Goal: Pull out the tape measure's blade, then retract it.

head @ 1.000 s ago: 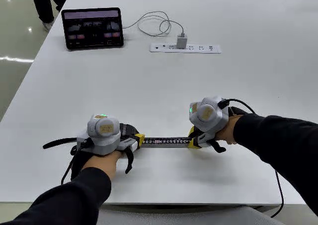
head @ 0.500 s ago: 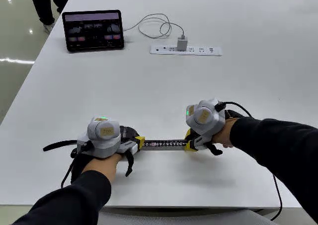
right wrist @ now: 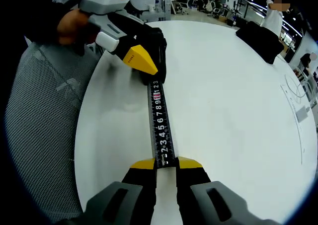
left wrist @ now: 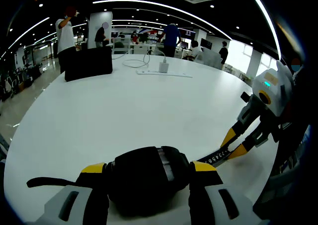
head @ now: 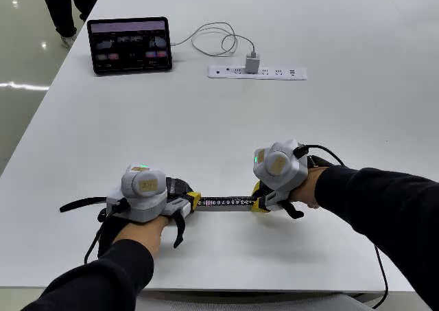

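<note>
Shortening blade (right wrist: 160, 120) — right gripper (right wrist: 164, 162), pinching its tip, nearer left gripper (head: 191, 200) clamping the tape measure (left wrist: 149, 183)

White table (head: 206, 119), glossy floor (head: 20, 64), ceiling light strips (left wrist: 149, 4), possibly windows far right (left wrist: 242, 56)

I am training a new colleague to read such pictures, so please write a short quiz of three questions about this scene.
1. True or false: the left gripper is shut on the tape measure's case.
2. What does the right gripper pinch? A. the end of the blade; B. the tablet; C. a white cable.
3. Fill in: the white charger is plugged into the ___.
Key: 1 true; 2 A; 3 power strip.
</note>
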A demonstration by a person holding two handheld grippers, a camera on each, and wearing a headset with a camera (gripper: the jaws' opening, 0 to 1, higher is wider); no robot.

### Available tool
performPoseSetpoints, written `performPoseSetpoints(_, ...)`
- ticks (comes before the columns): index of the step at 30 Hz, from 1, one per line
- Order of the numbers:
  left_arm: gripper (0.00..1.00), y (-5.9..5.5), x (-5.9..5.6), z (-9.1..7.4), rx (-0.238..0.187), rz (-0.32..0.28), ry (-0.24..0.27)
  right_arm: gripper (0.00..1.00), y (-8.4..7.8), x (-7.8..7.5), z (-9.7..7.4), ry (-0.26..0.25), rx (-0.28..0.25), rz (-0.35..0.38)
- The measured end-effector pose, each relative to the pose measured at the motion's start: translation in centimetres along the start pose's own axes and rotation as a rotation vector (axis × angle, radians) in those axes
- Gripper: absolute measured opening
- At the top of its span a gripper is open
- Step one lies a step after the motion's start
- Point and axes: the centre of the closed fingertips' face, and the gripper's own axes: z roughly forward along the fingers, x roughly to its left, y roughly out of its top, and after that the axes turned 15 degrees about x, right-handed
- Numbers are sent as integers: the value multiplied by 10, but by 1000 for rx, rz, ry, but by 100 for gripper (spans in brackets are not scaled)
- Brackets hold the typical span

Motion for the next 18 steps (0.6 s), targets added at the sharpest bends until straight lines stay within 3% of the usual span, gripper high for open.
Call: performPoseSetpoints(18, 60, 0, 1, -1, 2, -6, -11, 10, 14, 1, 5, -2, -18, 12)
